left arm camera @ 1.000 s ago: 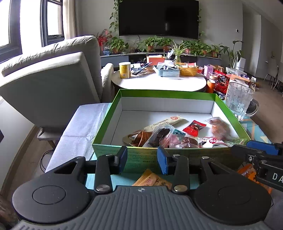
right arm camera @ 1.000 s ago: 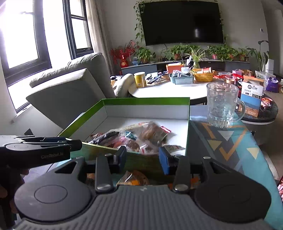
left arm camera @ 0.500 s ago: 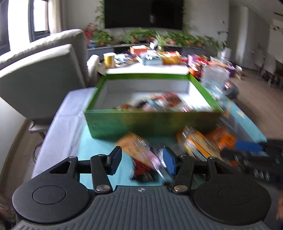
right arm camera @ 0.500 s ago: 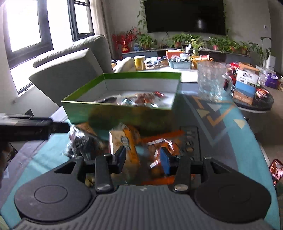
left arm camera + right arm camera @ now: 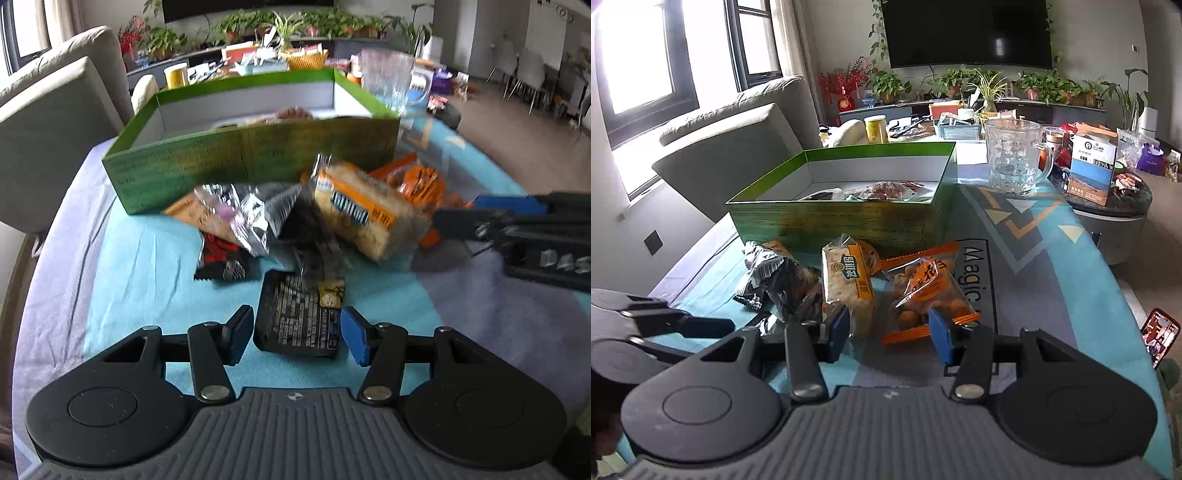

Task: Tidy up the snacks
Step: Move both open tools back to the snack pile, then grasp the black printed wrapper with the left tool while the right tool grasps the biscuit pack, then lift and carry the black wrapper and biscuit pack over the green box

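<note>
A green box [image 5: 251,155] holding several snack packets stands on the table; it also shows in the right wrist view [image 5: 849,218]. Loose snacks lie in front of it. My left gripper [image 5: 297,338] is open, its jaws on either side of a flat black packet [image 5: 297,317]. A yellow cracker pack [image 5: 364,214] and a silver wrapper [image 5: 247,218] lie beyond. My right gripper [image 5: 888,334] is open over an orange-striped bag of round snacks [image 5: 923,291], beside the cracker pack [image 5: 849,284].
A glass mug [image 5: 1014,160] stands right of the box. A grey sofa [image 5: 738,147] is on the left. A round side table [image 5: 1108,192] with a carton sits to the right. A phone [image 5: 1158,341] lies at the table's right edge.
Both grippers have pulled back and dropped from the box toward the loose snacks. Both sets of jaws have opened wider. The left one now straddles the black packet.
</note>
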A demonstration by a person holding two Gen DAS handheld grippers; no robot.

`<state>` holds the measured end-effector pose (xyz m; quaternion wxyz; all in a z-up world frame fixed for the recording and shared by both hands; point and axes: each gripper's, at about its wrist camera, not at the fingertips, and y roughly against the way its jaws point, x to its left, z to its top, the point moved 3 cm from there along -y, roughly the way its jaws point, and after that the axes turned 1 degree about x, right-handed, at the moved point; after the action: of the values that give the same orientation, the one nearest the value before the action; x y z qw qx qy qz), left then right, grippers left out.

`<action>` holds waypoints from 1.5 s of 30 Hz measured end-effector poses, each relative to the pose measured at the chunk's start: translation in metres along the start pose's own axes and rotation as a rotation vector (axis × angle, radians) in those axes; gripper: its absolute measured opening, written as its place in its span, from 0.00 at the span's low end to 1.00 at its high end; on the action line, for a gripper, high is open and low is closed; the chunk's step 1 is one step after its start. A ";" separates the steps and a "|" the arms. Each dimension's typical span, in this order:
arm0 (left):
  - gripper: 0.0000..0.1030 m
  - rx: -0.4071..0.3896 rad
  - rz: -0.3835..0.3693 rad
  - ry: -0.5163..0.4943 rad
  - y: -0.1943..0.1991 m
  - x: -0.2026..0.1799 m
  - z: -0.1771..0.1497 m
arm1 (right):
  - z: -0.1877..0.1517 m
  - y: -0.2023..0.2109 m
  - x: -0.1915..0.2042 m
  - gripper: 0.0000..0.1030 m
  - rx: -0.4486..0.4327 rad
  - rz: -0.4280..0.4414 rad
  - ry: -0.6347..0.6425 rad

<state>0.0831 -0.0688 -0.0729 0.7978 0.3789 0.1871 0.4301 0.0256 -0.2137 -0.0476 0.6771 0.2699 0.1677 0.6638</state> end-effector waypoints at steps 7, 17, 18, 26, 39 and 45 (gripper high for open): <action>0.58 -0.027 0.006 0.020 -0.005 0.003 0.000 | -0.002 -0.001 -0.001 0.50 0.004 0.000 -0.005; 0.47 -0.035 -0.104 0.028 0.008 0.002 0.000 | 0.008 -0.010 0.013 0.50 -0.011 0.048 0.026; 0.47 -0.040 -0.097 0.021 0.011 0.002 0.000 | 0.010 -0.012 0.016 0.52 -0.013 0.058 0.030; 0.47 -0.064 -0.055 0.041 0.034 0.020 -0.002 | 0.024 -0.048 0.021 0.58 0.038 0.094 0.031; 0.47 -0.106 -0.039 0.083 0.057 0.031 0.007 | 0.022 -0.033 0.009 0.37 0.059 0.140 -0.062; 0.47 -0.215 -0.037 0.063 0.084 0.031 0.029 | 0.042 0.000 0.011 0.37 -0.060 0.162 -0.052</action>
<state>0.0732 -0.0272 0.0106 0.8354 0.2737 0.1719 0.4446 0.0508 -0.2088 -0.0122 0.6333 0.2792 0.1076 0.7137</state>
